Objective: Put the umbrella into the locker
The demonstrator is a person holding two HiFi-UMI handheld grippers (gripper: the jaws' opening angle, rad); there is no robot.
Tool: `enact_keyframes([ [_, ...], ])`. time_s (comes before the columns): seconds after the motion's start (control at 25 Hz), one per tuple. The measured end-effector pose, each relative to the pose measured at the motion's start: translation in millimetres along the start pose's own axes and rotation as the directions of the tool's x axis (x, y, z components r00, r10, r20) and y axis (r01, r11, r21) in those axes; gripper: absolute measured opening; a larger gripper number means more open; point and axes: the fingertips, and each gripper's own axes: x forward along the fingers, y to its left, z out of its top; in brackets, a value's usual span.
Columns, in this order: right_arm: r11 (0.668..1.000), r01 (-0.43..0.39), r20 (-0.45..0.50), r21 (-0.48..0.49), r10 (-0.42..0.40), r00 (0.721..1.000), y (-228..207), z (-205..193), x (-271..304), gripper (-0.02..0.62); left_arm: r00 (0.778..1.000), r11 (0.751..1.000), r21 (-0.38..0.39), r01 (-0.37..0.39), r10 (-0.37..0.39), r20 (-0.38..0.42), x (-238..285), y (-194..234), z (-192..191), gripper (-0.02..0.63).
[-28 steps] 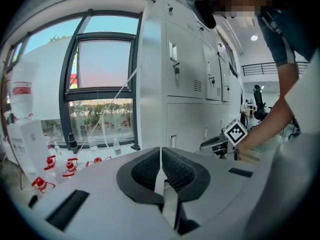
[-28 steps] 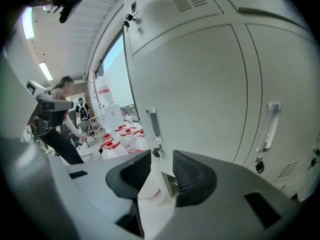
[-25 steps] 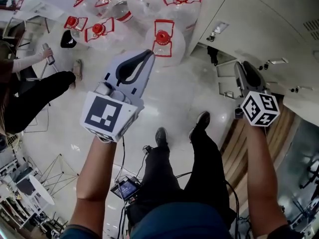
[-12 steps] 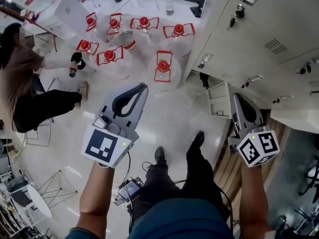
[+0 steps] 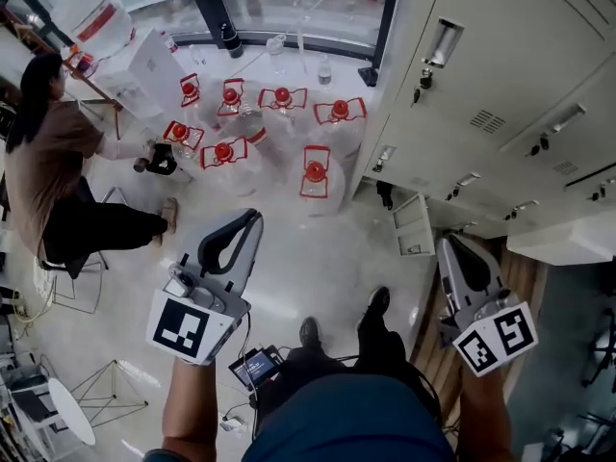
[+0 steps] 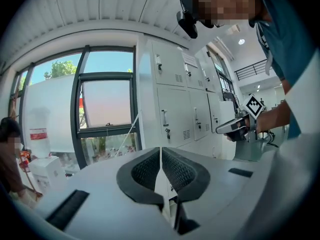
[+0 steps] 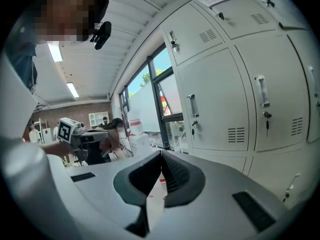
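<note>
Locker bank (image 5: pixel 481 75) just beside right tongs (image 5: pixel 449 245)

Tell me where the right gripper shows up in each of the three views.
Head view: right gripper, lower right, beside the lockers.
Left gripper view: right gripper at mid-right, in front of the lockers.
Right gripper view: right gripper fills the bottom centre, jaws together.
Shared landmark: the cream lockers.
</note>
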Motion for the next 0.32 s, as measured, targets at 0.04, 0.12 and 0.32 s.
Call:
enact_keyframes([
  [0.04,1.000,0.004,0.013,-0.009,-0.004,1.000,5.5,7.8,-7.7,0.038,1.000,1.000,0.004,-0.002,0.002,0.006,-8.5,-0.3,5.8,0.031],
  [0.12,1.000,0.013,0.036,-0.025,-0.012,0.999,15.8,21.3,-22.4,0.038,1.000,1.000,0.011,-0.005,0.005,0.017,-24.1,-0.9,16.4,0.031],
  [0.32,0.998,0.042,0.068,-0.039,-0.039,0.997,39.5,44.6,-52.1,0.038,0.999,1.000,0.021,-0.005,0.004,0.046,-56.3,-0.7,41.8,0.031],
])
